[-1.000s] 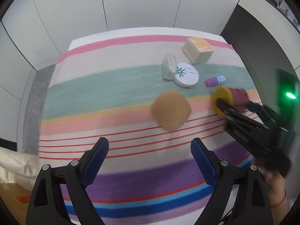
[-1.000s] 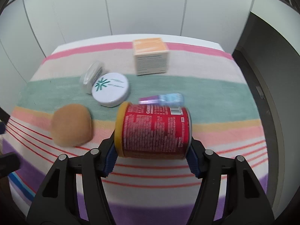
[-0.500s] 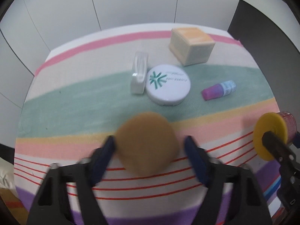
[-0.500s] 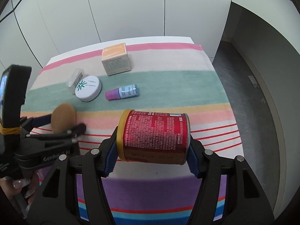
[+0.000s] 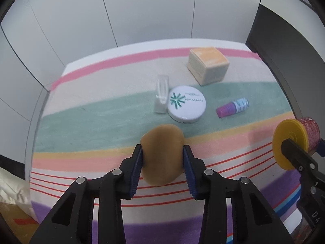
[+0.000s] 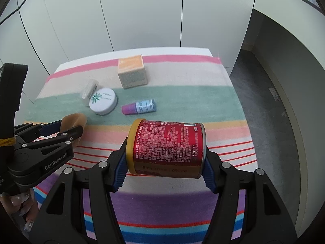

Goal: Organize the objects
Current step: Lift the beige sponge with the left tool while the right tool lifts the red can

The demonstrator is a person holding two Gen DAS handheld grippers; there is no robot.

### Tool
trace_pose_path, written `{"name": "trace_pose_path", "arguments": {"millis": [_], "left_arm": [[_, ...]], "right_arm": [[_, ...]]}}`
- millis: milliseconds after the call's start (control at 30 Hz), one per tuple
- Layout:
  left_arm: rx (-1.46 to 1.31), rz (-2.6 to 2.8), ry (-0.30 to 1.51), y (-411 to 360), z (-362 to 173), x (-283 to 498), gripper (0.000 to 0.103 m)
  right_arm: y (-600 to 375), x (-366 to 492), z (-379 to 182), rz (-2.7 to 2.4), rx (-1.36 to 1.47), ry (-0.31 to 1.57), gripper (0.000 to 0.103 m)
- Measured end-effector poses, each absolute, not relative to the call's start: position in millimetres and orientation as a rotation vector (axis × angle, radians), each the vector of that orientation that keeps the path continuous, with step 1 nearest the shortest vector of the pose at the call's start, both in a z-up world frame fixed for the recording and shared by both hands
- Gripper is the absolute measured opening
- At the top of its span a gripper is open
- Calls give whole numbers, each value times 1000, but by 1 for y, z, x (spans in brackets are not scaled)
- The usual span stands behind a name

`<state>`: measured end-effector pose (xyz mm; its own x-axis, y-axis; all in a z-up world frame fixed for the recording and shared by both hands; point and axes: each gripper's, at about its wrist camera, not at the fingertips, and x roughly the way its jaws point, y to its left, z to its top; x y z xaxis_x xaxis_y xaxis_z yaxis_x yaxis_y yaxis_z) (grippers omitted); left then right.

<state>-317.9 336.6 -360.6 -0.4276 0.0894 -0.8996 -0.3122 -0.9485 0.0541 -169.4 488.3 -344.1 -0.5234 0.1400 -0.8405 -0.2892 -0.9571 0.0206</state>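
A striped cloth (image 5: pixel 91 120) covers the counter. At its near edge the left gripper (image 5: pixel 162 168) has its jaws pinching a brown sponge (image 5: pixel 162 152), and the right gripper (image 6: pixel 163 166) has its jaws pinching a red can (image 6: pixel 167 148). Farther back lie a small bottle (image 6: pixel 140 106), a round white case (image 5: pixel 186 105) and a box (image 5: pixel 208 66).

"GenRobot.AI" is printed in white on the black left gripper (image 6: pixel 61 131). On the red can (image 6: pixel 165 148), dense small print is seen, mostly too fine to be read; "58%" and "10%" are made out low on it. A green starburst logo is carried by the round white case (image 5: pixel 186 103), its wording blurred.
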Motion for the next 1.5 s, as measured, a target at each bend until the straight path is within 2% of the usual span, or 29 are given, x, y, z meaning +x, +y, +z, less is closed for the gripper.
{"name": "trace_pose_path", "arguments": {"millis": [200, 467, 933, 1100, 1500], "left_arm": [[-1475, 2501, 302, 322, -324, -313, 40], [-1380, 2575, 257, 299, -243, -311, 40], [-1186, 2667, 193, 260, -97, -281, 40], [-1150, 2683, 175, 247, -72, -267, 40], [-1240, 2702, 132, 229, -56, -240, 40]], "right_arm": [[478, -171, -314, 2560, -1347, 186, 64], [458, -170, -245, 2618, -1288, 114, 64], [439, -154, -84, 2715, -1086, 73, 64], [424, -145, -51, 2741, -1044, 71, 64], [413, -123, -39, 2714, -1050, 17, 64]]}}
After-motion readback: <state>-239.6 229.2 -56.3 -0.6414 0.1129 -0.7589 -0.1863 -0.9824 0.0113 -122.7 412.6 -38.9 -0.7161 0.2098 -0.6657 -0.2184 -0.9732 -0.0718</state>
